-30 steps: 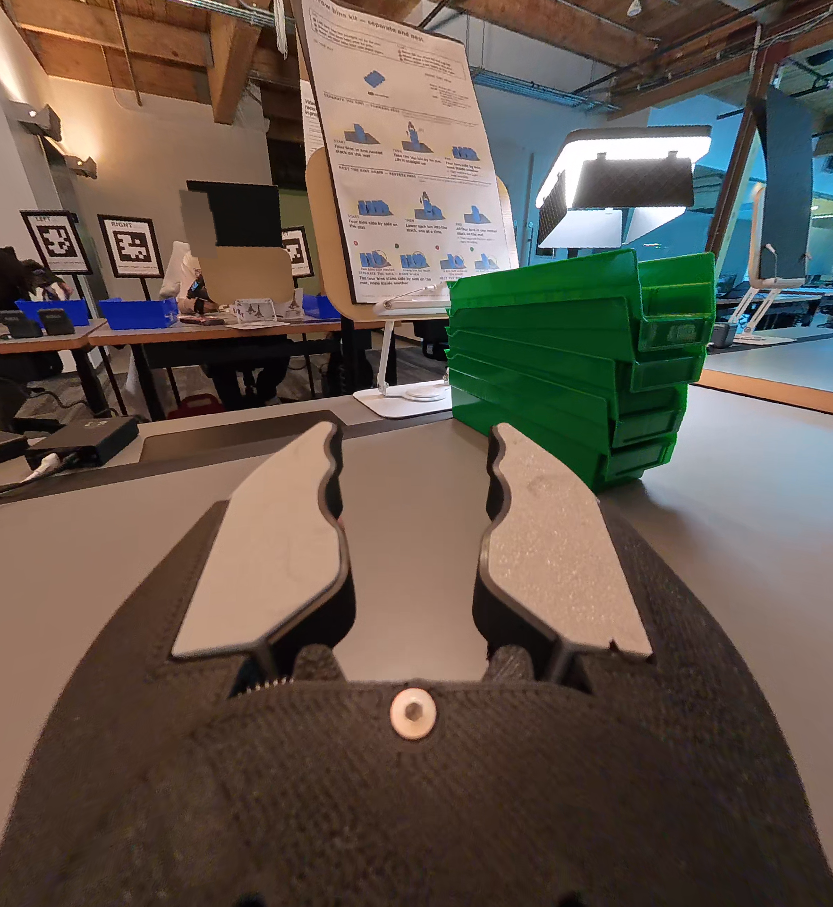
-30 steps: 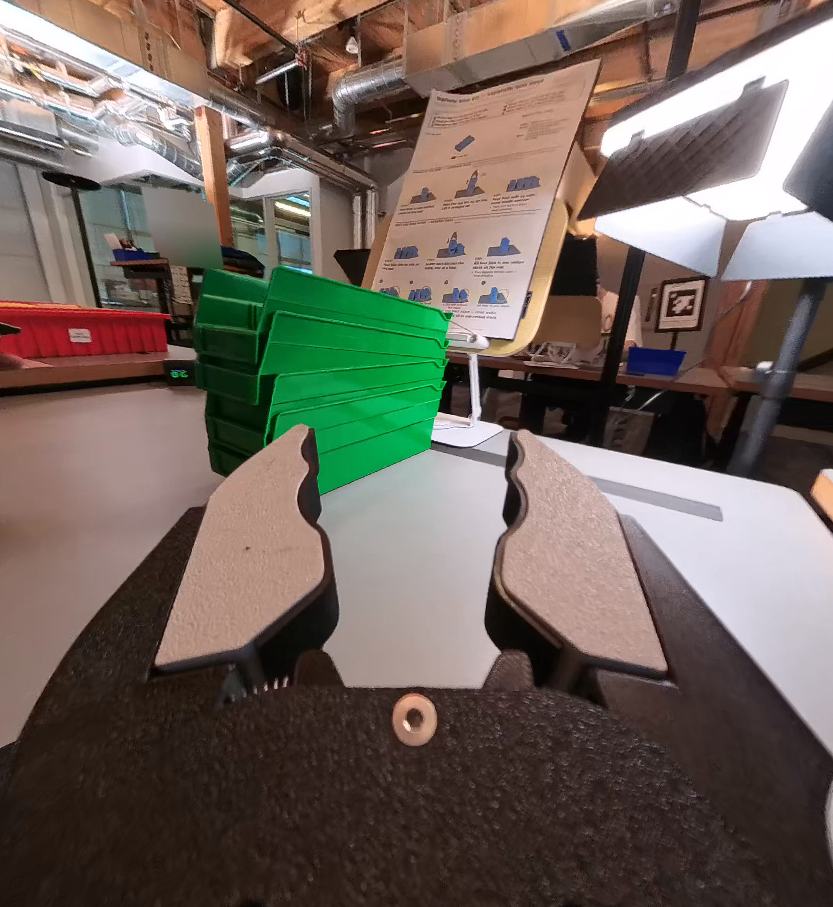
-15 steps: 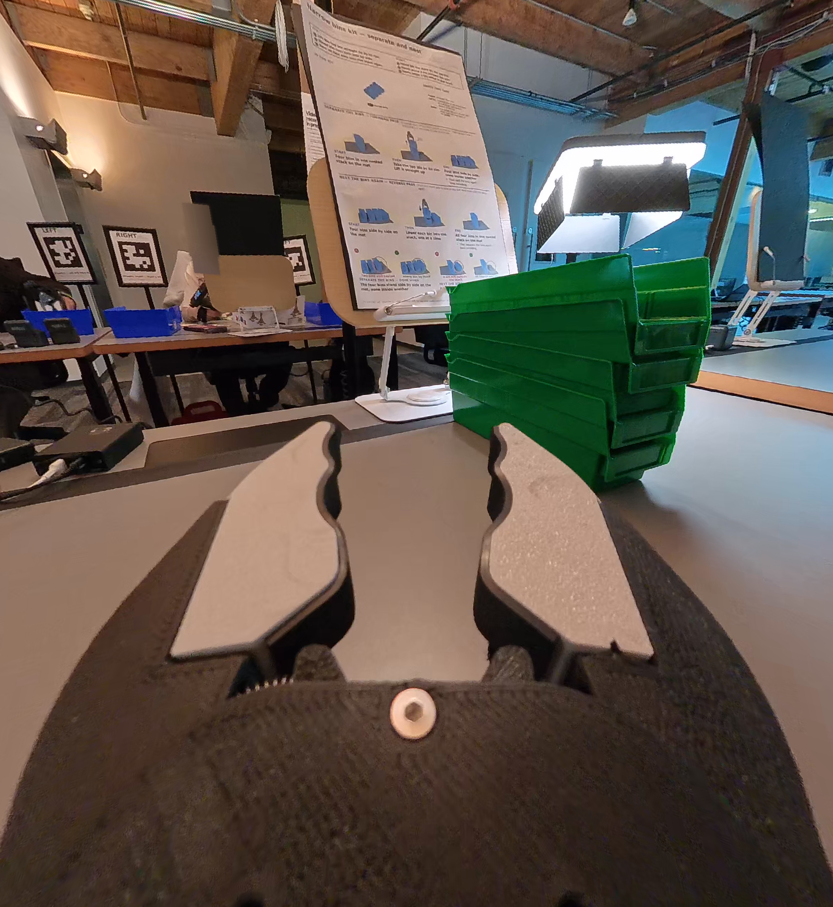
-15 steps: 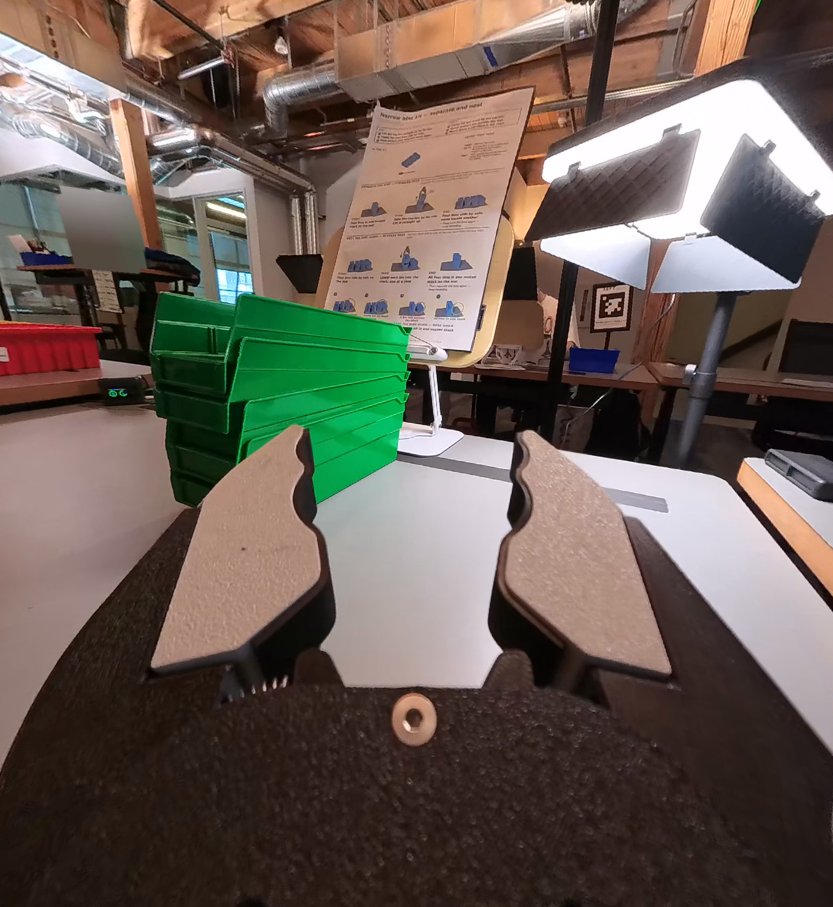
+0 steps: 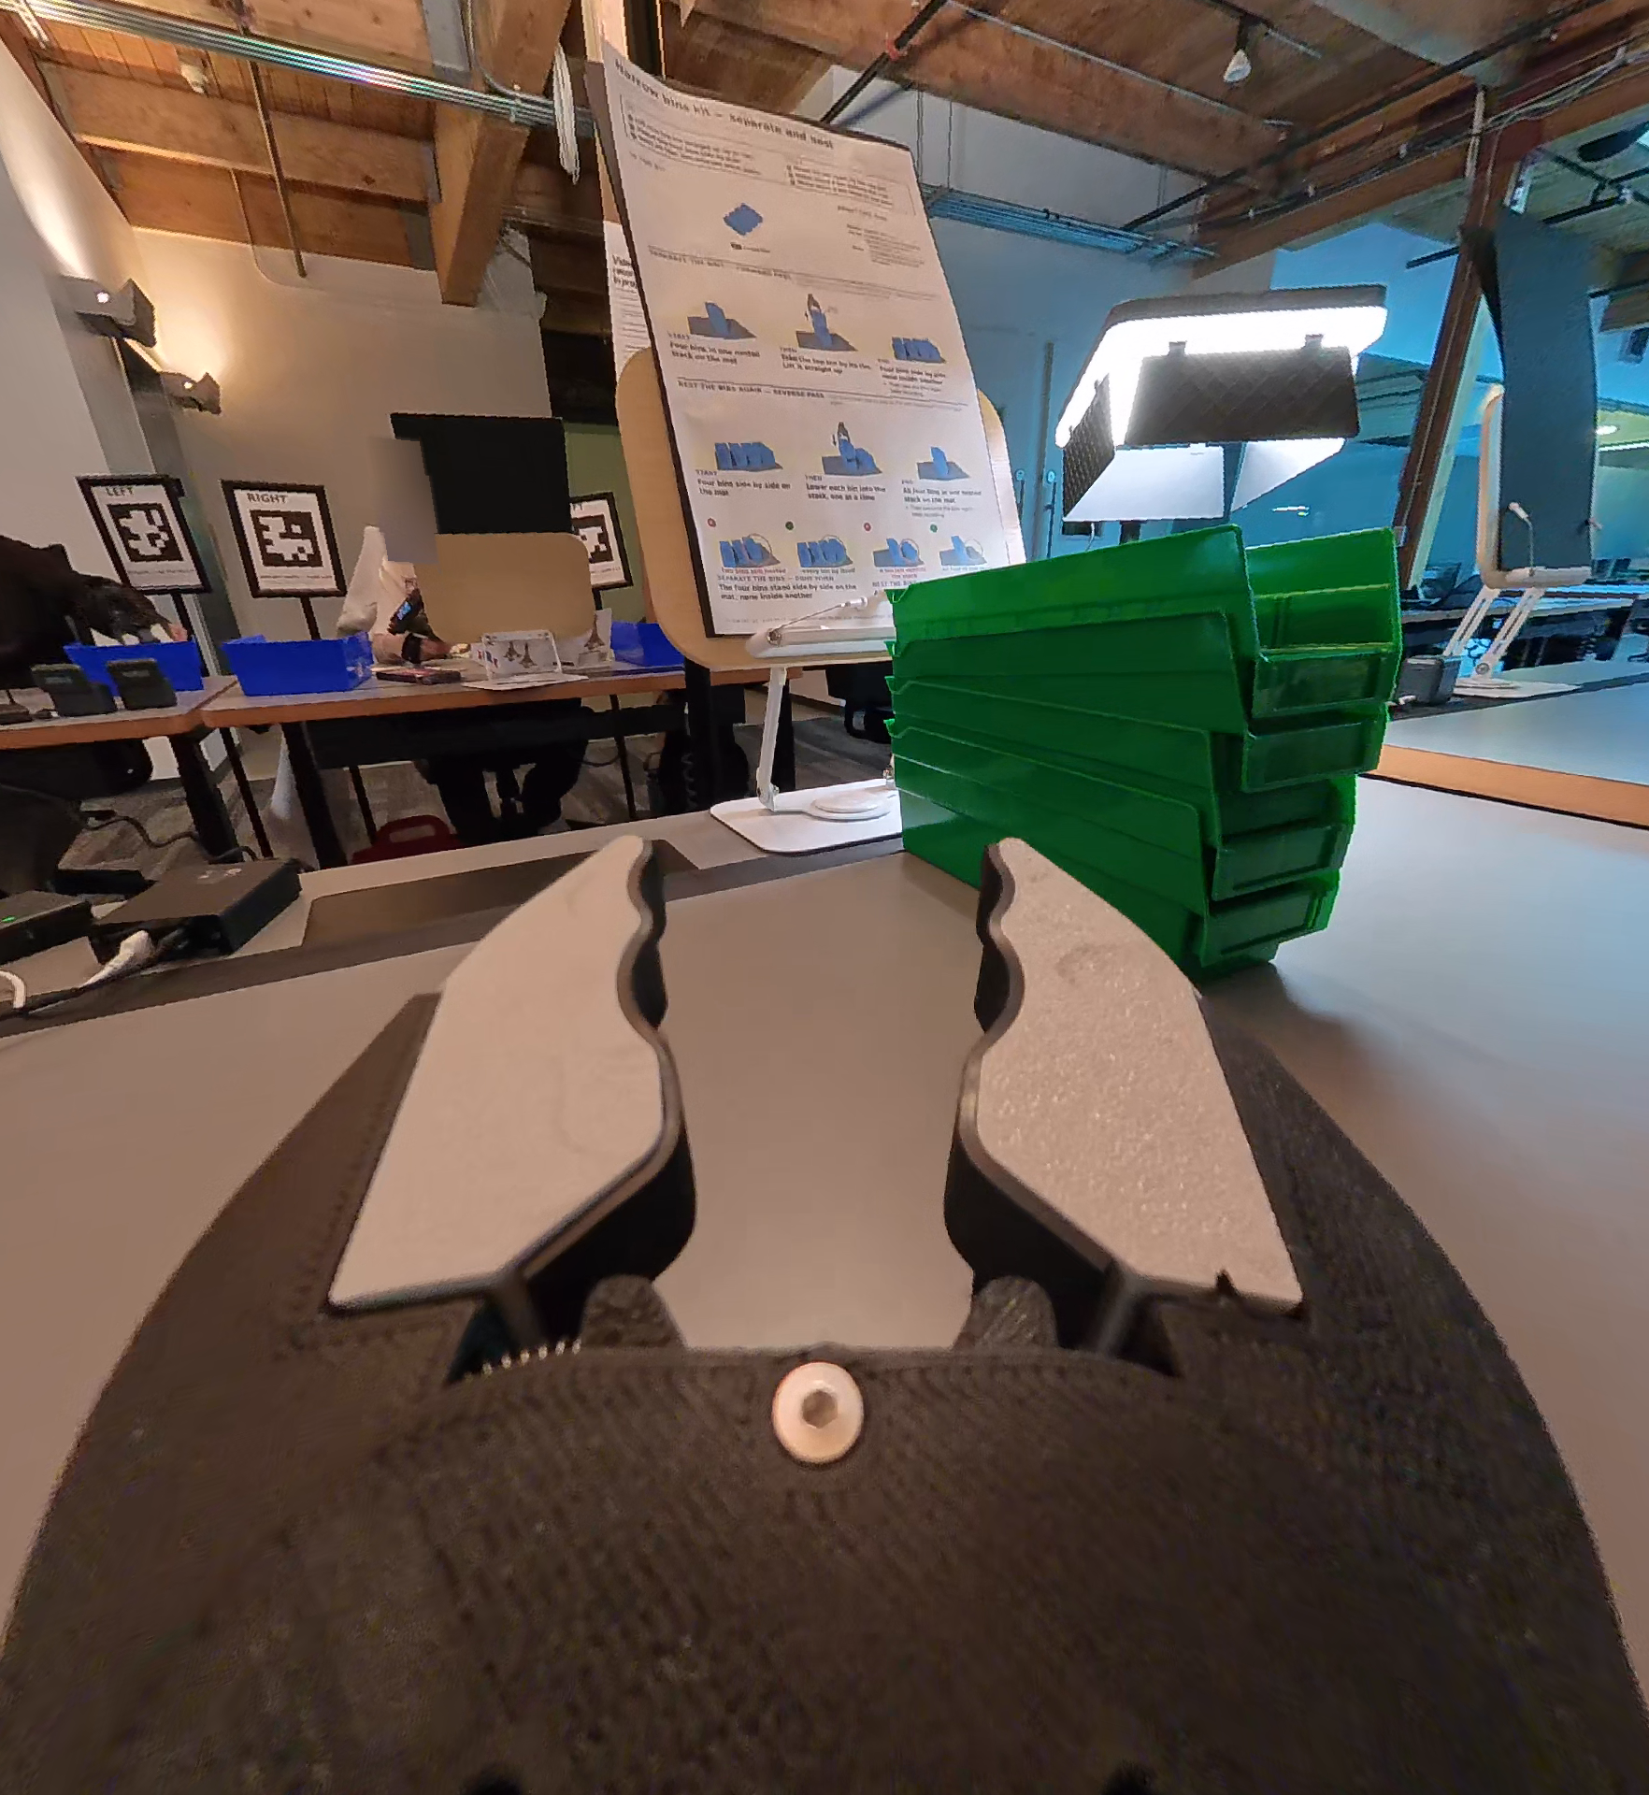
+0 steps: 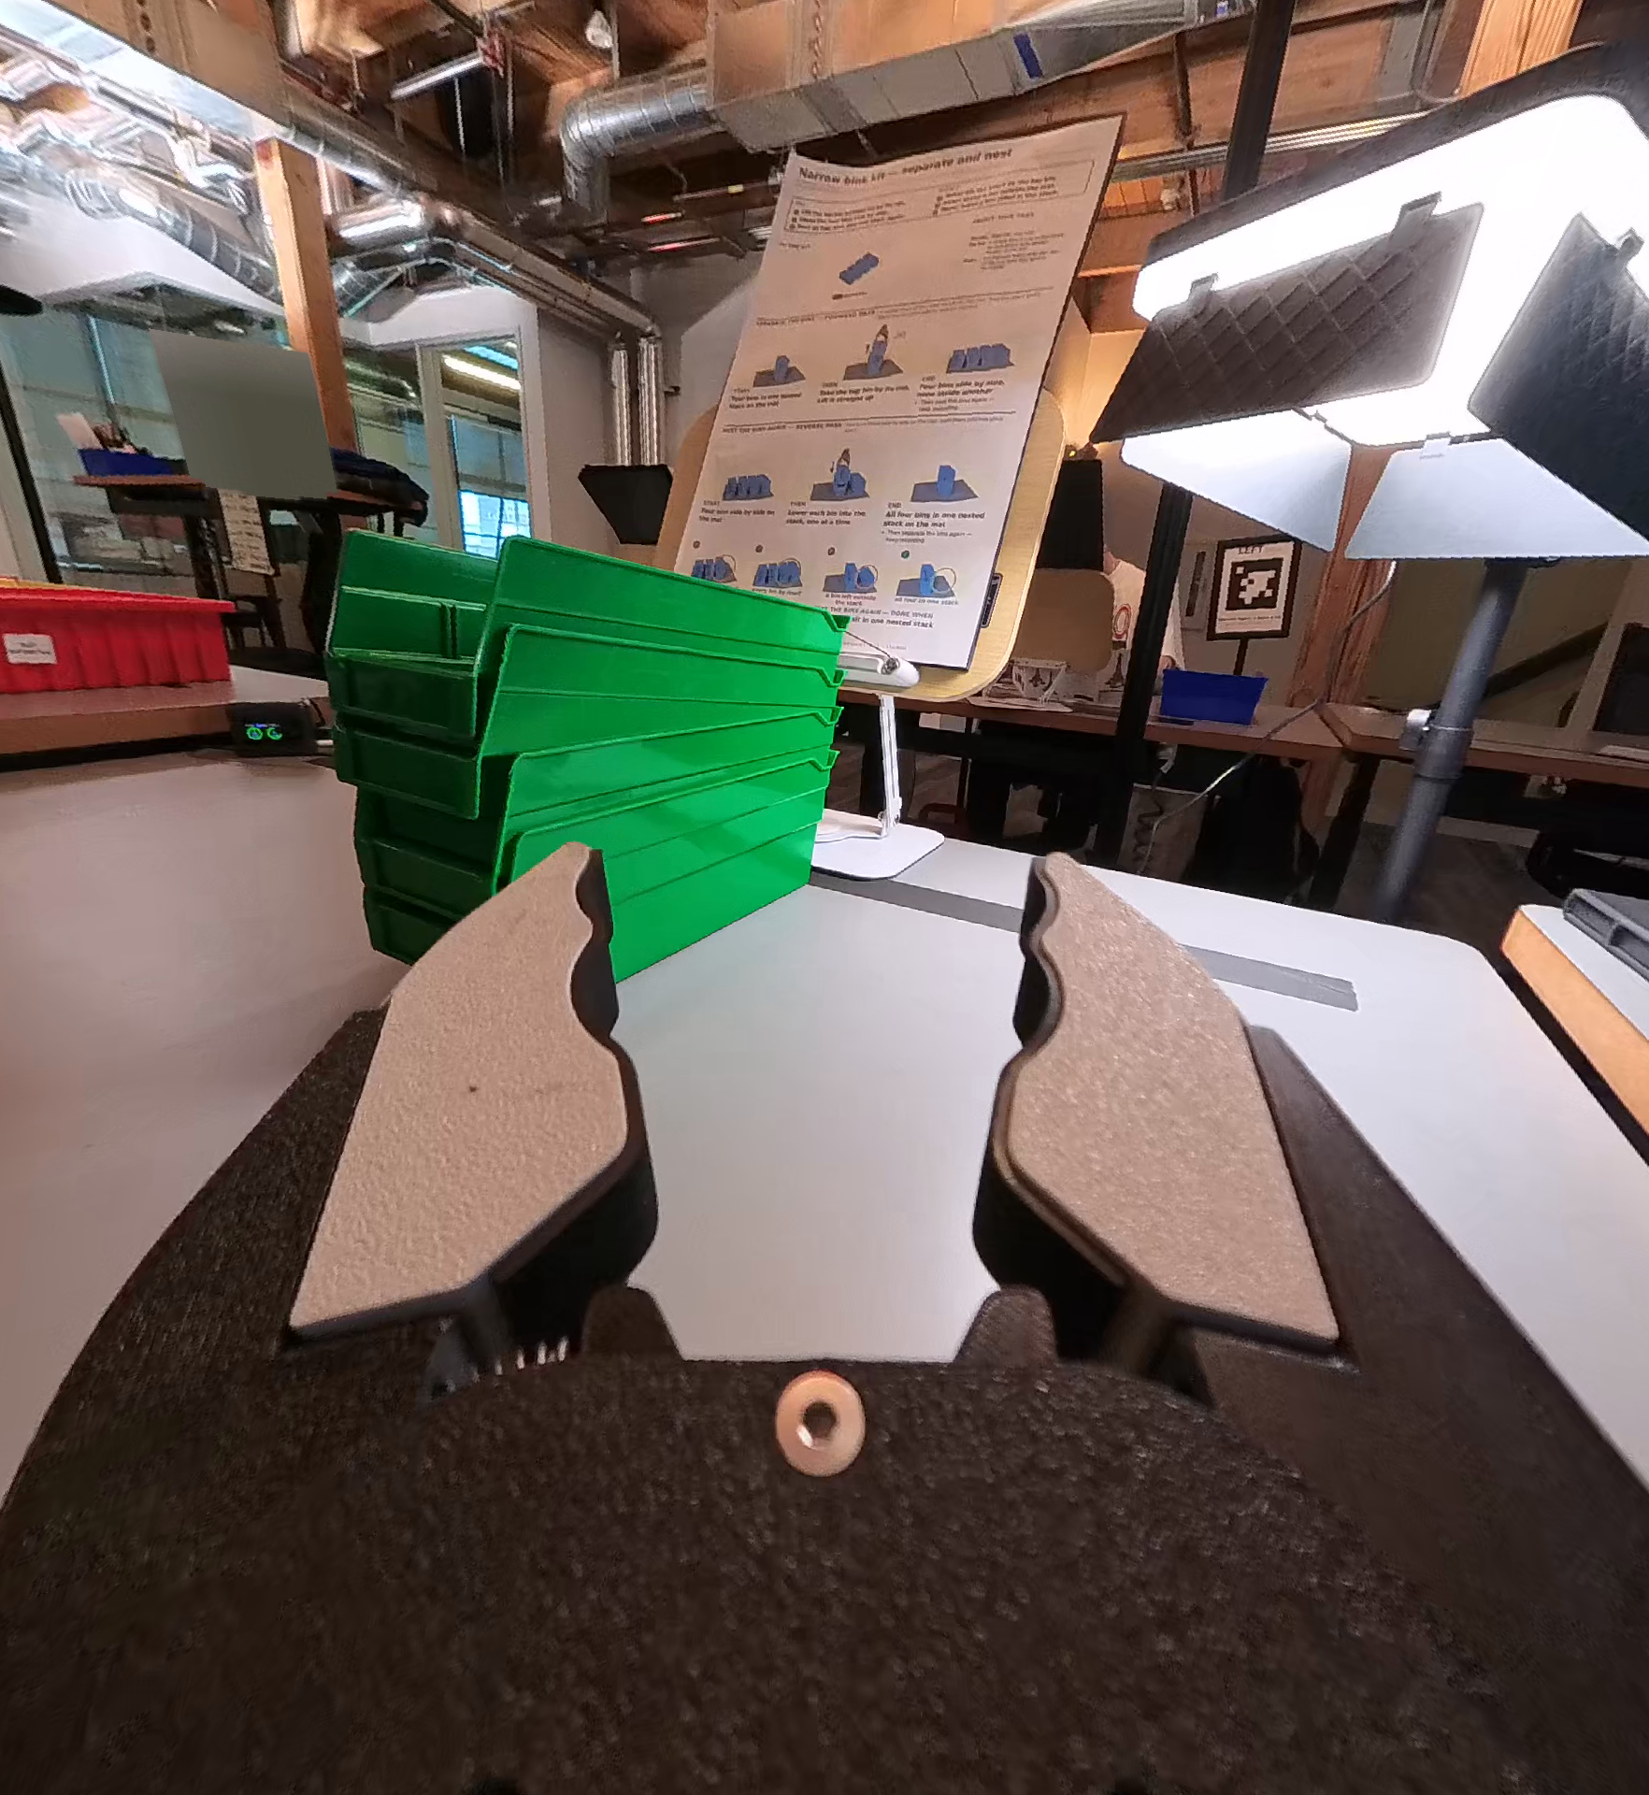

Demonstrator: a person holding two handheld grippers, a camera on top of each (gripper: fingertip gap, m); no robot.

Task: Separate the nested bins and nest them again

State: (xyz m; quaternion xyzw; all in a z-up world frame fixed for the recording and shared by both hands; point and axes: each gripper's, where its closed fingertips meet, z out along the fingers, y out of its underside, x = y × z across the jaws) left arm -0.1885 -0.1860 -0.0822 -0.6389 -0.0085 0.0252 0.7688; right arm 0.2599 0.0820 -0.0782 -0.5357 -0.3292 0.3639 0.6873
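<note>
Separating hasn't started: green bins [image 5: 1122, 719] sit nested in one leaning stack on the grey desk [image 5: 1481, 971], ahead-right of the left tool [image 5: 816, 864] and ahead-left of the right tool [image 6: 811, 874]. Both tools gape wide, empty, held low and roughly level over the desk, well short of the stack. Suggest pinching the top bin's rim with one tool, pinning the bin below with the other, and lifting straight up; tilted rims look likely to bind.

Glossy green plastic bins [image 5: 1131, 738], matt grey smooth table [image 5: 1481, 1020], grainy matt grey fingers [image 6: 471, 1098], textured black plastic gripper body [image 5: 801, 1603], paper poster [image 6: 908, 389], wooden beams [image 5: 481, 126]
</note>
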